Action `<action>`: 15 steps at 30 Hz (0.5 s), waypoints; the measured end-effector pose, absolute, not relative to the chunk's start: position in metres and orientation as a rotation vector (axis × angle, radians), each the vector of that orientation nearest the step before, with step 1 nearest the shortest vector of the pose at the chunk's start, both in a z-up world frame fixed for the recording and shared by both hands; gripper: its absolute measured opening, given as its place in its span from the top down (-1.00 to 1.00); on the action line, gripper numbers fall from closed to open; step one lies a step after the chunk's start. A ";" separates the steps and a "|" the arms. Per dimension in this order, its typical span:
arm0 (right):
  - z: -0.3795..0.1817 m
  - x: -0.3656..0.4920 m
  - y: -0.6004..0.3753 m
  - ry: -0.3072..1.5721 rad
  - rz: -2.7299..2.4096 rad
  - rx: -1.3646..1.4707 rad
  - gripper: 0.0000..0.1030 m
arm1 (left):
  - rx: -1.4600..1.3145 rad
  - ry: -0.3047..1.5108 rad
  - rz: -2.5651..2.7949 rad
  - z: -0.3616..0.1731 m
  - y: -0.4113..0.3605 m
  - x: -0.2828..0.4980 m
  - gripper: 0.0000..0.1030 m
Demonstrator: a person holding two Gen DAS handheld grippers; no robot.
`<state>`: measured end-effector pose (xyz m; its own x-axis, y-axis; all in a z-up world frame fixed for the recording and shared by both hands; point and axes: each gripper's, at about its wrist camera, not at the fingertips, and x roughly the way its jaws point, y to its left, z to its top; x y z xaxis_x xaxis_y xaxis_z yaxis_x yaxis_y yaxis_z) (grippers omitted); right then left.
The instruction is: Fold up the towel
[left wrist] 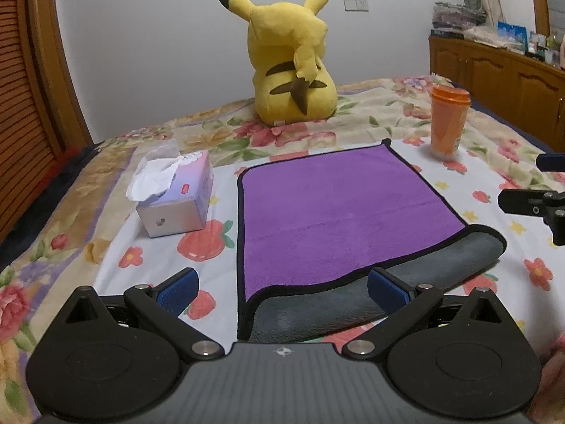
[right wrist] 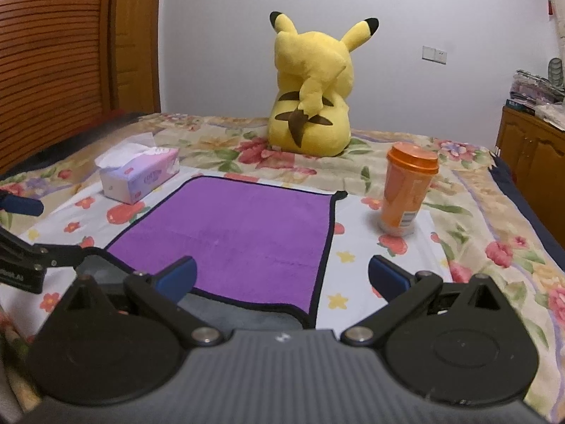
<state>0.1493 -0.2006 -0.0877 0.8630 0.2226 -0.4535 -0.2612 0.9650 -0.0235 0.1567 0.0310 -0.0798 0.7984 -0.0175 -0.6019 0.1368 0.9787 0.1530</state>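
Observation:
A purple towel [left wrist: 335,208] with a black hem and a grey underside lies on the flowered bedsheet [left wrist: 106,247]. Its near edge is turned over, so a grey strip [left wrist: 353,304] shows along the front. My left gripper [left wrist: 282,291] is open and empty, just above the near left corner of the towel. My right gripper [right wrist: 282,279] is open and empty, above the near right corner of the towel [right wrist: 240,233]. The right gripper also shows at the right edge of the left wrist view [left wrist: 543,183].
A tissue box [left wrist: 176,190] stands left of the towel. An orange lidded cup [left wrist: 448,120] stands at its far right corner. A yellow plush toy [left wrist: 293,67] sits behind it. A wooden cabinet [left wrist: 501,81] stands beyond the bed at right, and a slatted wooden door [right wrist: 53,53] at left.

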 end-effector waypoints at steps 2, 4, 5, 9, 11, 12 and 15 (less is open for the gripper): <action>-0.089 0.154 -0.200 0.472 0.258 -0.086 -1.00 | 0.186 0.656 -0.090 -0.083 0.034 0.162 -1.00; -0.091 0.158 -0.201 0.481 0.263 -0.083 -1.00 | 0.175 0.669 -0.096 -0.085 0.037 0.167 -1.00; -0.092 0.160 -0.201 0.485 0.263 -0.084 -1.00 | 0.168 0.675 -0.100 -0.087 0.039 0.170 -1.00; -0.096 0.169 -0.199 0.507 0.271 -0.094 -1.00 | 0.165 0.698 -0.102 -0.092 0.044 0.180 -1.00; -0.099 0.172 -0.198 0.519 0.277 -0.099 -1.00 | 0.164 0.712 -0.105 -0.095 0.048 0.184 -0.98; -0.100 0.174 -0.198 0.526 0.281 -0.102 -1.00 | 0.161 0.720 -0.109 -0.096 0.050 0.186 -0.97; -0.104 0.178 -0.197 0.549 0.292 -0.109 -1.00 | 0.143 0.746 -0.125 -0.100 0.056 0.193 -0.87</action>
<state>0.1779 -0.1966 -0.1040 0.8132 0.2444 -0.5283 -0.3022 0.9530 -0.0243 0.1929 0.0563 -0.1002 0.7277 -0.0620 -0.6831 0.1635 0.9829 0.0849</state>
